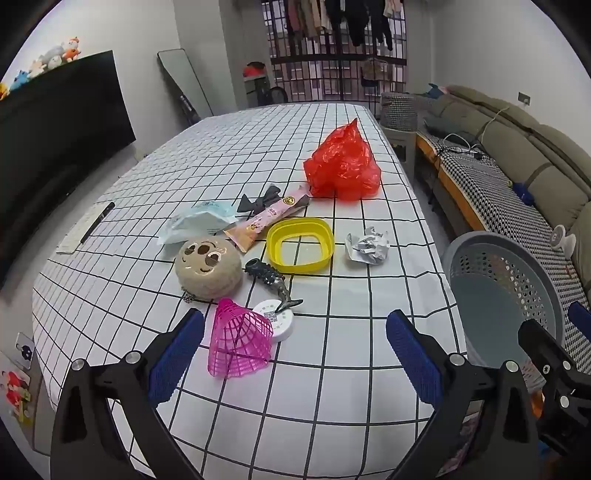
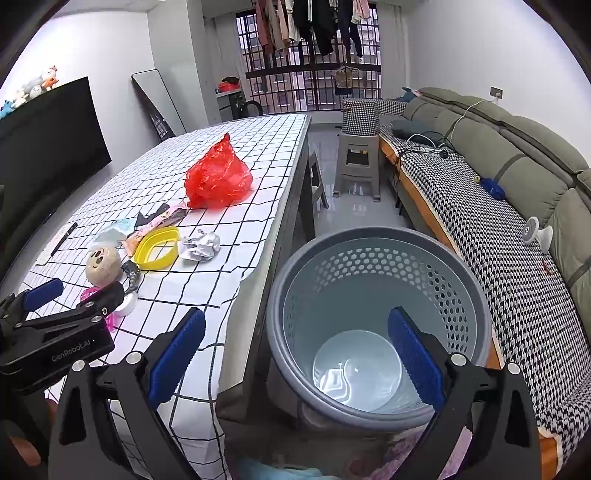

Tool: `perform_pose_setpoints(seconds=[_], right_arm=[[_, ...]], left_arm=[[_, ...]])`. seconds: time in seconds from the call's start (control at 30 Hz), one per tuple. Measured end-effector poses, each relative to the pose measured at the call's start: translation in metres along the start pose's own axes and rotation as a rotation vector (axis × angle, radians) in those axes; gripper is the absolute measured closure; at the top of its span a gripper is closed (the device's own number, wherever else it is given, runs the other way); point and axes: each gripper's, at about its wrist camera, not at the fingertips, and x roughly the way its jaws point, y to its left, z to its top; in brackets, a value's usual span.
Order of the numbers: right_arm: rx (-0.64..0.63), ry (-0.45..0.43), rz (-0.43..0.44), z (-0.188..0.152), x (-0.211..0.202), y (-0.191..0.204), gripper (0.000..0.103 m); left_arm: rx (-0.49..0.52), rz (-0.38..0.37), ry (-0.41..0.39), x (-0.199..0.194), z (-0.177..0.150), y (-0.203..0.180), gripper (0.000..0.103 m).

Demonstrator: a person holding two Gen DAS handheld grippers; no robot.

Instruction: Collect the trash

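Left hand-held gripper (image 1: 295, 343) hangs wide and empty over the grid-clothed worktop (image 1: 351, 369); a crumpled white paper ball (image 1: 366, 245) and a red plastic bag (image 1: 343, 166) lie ahead. Right hand-held gripper (image 2: 297, 350), also wide and empty, hangs above the grey perforated plastic bin (image 2: 373, 295) beside the worktop.

A home living room: a long olive sofa (image 2: 517, 155), a wall television (image 1: 55, 122), plush toys (image 1: 55, 55) above it, and what looks like laundry (image 2: 310, 22) by the barred window.
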Motion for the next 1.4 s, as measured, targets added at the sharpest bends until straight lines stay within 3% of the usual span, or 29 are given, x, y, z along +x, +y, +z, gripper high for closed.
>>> perform_pose_setpoints(seconds=[1.4], right_arm=[[-0.007, -0.028, 0.008, -0.001, -0.010, 0.012, 0.008]], left_arm=[[-0.001, 0.009, -0.011, -0.007, -0.005, 0.010, 0.006]])
